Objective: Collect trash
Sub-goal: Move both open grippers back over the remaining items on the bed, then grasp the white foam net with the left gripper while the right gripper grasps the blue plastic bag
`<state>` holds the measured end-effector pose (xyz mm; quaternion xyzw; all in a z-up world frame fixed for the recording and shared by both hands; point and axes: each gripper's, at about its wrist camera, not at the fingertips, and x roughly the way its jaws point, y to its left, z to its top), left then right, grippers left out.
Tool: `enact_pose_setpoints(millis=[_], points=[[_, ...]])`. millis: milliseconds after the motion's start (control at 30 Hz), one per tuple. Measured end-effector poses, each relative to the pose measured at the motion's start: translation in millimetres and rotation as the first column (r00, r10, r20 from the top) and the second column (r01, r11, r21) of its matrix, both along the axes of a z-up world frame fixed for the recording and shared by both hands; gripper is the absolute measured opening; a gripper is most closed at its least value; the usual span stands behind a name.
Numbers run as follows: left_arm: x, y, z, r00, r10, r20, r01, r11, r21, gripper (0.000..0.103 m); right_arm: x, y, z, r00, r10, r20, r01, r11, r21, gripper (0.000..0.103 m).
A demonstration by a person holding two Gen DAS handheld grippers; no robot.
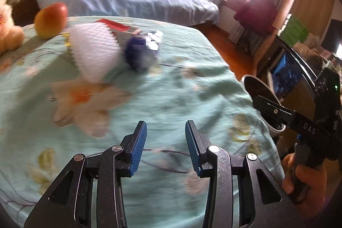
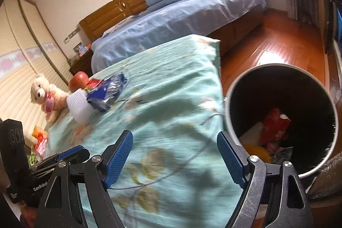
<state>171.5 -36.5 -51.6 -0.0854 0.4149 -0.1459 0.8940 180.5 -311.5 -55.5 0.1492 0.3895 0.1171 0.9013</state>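
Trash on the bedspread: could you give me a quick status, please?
Left gripper and right gripper empty. Blue wrapper and white foam uncollected. Bin open.

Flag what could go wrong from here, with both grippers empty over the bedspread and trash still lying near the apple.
1. The apple and teddy bear sit right beside the white foam net and blue wrapper; a hasty grab might catch a non-trash item.
2. The bin stands off the bed's edge, so a dropped piece could land on the floor.
3. The soft bedspread could bunch between the left gripper pads.
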Motion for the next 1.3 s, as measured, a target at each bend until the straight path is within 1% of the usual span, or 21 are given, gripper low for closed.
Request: enact_pose_setpoints(millis=[200,400,500,667,767,900,933,967,1000,1100,1300], points=[[8,31,1,0.997,0.071,0.005,-0.071,0.997,-0.006,0.037,6,25,0,0.999,0.044,-0.003,-0.044,0.999,-0.009,0.082],[25,52,3,0.993,0.118,0.010,-0.118,0.993,-0.024,0.037,14,37,-2,0.998,0.058,-0.010,-0.058,0.998,-0.007,0.082],[34,58,3,0.992,0.127,0.014,-0.126,0.992,-0.028,0.037,19,43,-2,0.998,0.067,-0.013,-0.067,0.998,-0.005,0.082],[54,59,0,0.993,0.117,0.015,-0.116,0.993,-0.016,0.037,27,50,-3,0.997,0.078,-0.018,-0.078,0.997,-0.001,0.082],[65,61,-3,0.993,0.117,0.003,-0.116,0.993,-0.026,0.037,32,54,-3,0.996,0.084,-0.019,-0.084,0.996,0.003,0.082],[78,61,-2,0.994,0.111,0.009,-0.111,0.993,-0.030,0.036,38,60,-3,0.996,0.092,-0.023,-0.092,0.996,0.008,0.082],[79,61,-2,0.994,0.112,0.015,-0.112,0.993,-0.029,0.033,39,62,-4,0.995,0.095,-0.023,-0.095,0.995,0.008,0.082],[81,61,-1,0.993,0.114,0.021,-0.114,0.993,-0.024,0.022,40,63,-4,0.995,0.099,-0.023,-0.099,0.995,0.009,0.082],[82,62,-2,0.993,0.113,0.020,-0.112,0.993,-0.022,0.017,40,65,-4,0.995,0.101,-0.023,-0.101,0.995,0.009,0.082],[81,68,-3,0.992,0.127,0.023,-0.127,0.992,-0.021,0.013,43,71,-3,0.993,0.115,-0.020,-0.115,0.993,0.017,0.082],[66,89,0,0.984,0.169,0.051,-0.168,0.986,-0.012,0.011,49,93,-2,0.986,0.166,-0.011,-0.166,0.986,0.029,0.082]])
